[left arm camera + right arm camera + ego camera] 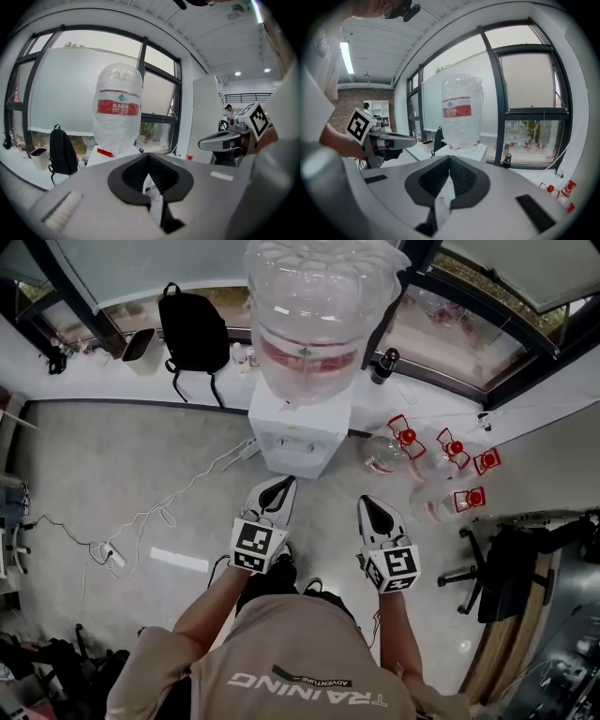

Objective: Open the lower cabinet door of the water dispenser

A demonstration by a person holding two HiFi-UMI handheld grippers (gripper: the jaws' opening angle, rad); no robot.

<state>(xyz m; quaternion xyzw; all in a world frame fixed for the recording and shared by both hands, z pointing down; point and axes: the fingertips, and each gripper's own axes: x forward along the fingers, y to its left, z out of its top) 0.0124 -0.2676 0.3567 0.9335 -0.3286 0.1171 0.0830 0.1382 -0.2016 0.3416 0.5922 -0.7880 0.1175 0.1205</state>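
1. Fingers [133, 176] of the left gripper [279, 488] meet tip to tip on nothing; the right gripper [371, 505] is likewise closed and empty.
2. At twelve o'clock from both, apart from them, stands the water dispenser [298, 432]; its lower door cannot be made out.
3. Its bottle [314, 315] bears a red band with white characters too small to read; the shirt [300, 662] reads "TRAINING".
4. Red-capped bottles [412, 451] lie at the dispenser's three o'clock; a black backpack [194, 329] at ten; a white cable [159, 517] at eight.
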